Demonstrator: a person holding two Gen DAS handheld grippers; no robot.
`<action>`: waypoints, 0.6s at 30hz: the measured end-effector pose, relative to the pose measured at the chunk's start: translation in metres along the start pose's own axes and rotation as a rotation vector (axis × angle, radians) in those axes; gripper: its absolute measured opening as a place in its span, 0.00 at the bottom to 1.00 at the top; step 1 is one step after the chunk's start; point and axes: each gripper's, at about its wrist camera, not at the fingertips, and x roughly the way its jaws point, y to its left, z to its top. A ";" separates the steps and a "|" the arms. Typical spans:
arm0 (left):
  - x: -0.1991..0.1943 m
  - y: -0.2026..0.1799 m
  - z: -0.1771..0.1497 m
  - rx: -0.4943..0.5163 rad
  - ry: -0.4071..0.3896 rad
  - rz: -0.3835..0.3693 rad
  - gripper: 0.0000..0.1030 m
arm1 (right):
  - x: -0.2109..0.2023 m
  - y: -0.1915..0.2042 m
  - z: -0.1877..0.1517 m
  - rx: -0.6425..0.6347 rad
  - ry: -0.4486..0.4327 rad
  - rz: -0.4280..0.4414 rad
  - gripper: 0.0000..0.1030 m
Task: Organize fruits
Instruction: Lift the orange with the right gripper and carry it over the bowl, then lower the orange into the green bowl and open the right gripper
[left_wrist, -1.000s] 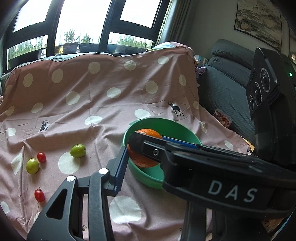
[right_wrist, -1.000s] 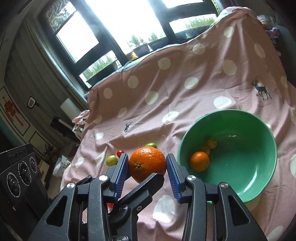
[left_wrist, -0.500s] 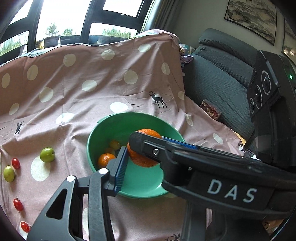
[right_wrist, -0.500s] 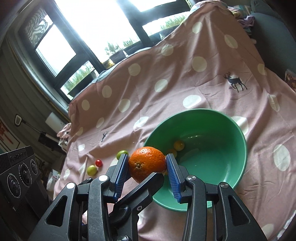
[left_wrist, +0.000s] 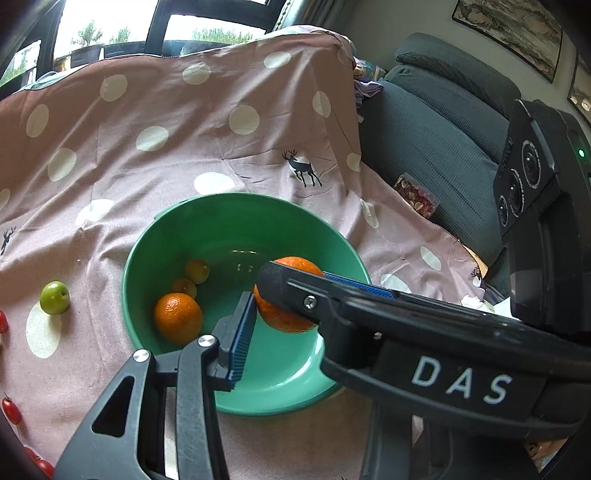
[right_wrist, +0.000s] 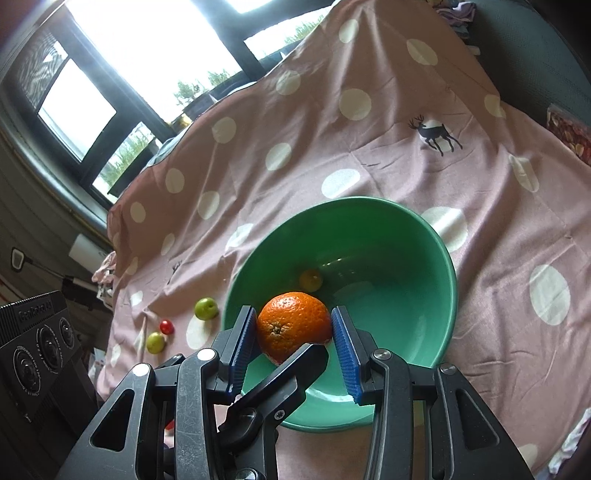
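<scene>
Both grippers hold one orange over the near part of the green bowl. My right gripper has its blue pads against the orange's sides. My left gripper crosses it at an angle, also closed on that orange. The bowl holds another orange and two small yellow fruits. On the spotted cloth left of the bowl lie green fruits and a red cherry tomato.
A green fruit and red cherry tomatoes lie on the cloth at the left. A grey sofa stands to the right. Windows are behind the cloth. A black device is at the left.
Both grippers have carried the orange to the right, from above the cloth to above the bowl's inside, and lower. The grip looks the same.
</scene>
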 end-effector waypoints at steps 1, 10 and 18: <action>0.003 0.001 0.000 -0.003 0.008 -0.004 0.40 | 0.002 -0.002 0.000 0.004 0.005 -0.005 0.43; 0.018 0.004 -0.003 -0.022 0.052 -0.017 0.40 | 0.014 -0.010 0.000 0.020 0.048 -0.046 0.43; 0.028 0.008 -0.005 -0.039 0.083 -0.026 0.40 | 0.023 -0.014 0.000 0.025 0.078 -0.074 0.43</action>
